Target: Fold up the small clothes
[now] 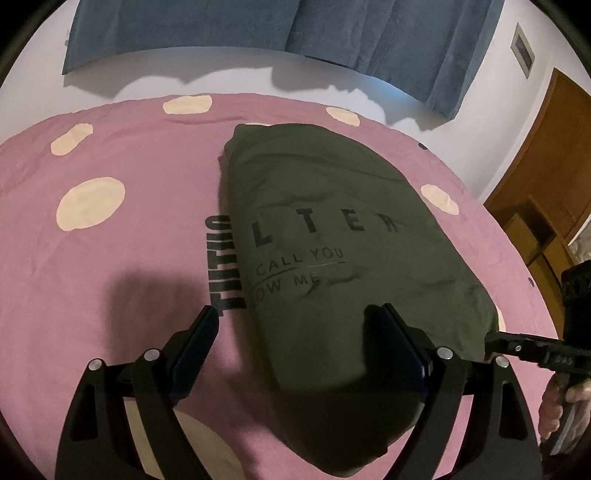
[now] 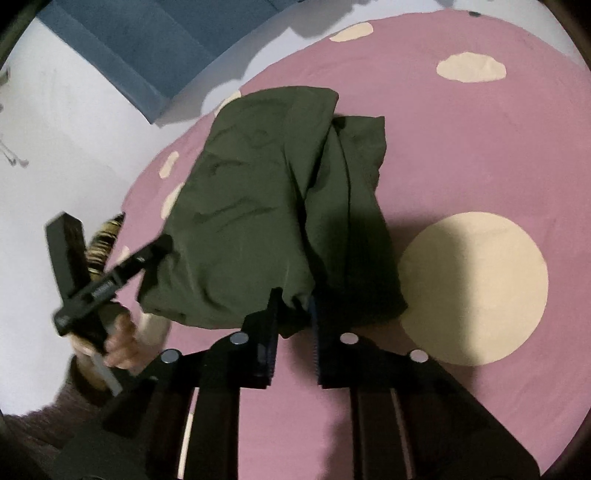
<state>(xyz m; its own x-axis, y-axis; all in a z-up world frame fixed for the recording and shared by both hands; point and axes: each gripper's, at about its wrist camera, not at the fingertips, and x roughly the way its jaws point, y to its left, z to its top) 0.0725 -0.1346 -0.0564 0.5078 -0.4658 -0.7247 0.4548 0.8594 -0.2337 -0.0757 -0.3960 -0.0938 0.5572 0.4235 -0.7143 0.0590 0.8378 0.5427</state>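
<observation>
A dark green T-shirt (image 1: 332,206) lies folded into a long strip on the pink bed sheet (image 1: 110,258), black lettering facing up. My left gripper (image 1: 295,319) is open over its near end: one finger sits above the sheet and the other above the cloth, and nothing is pinched. In the right wrist view the same T-shirt (image 2: 258,184) looks bunched and creased. My right gripper (image 2: 294,301) is shut on its near edge, with a fold of cloth caught between the pads. From the left wrist view, that right gripper (image 1: 493,341) meets the shirt's right edge.
The sheet has large cream dots (image 2: 476,288) and a black printed word (image 1: 225,266) beside the shirt. Blue curtains (image 1: 258,29) hang on the white wall behind the bed. A wooden door (image 1: 554,147) stands at the right. A person's hand (image 2: 122,343) holds the left gripper's handle.
</observation>
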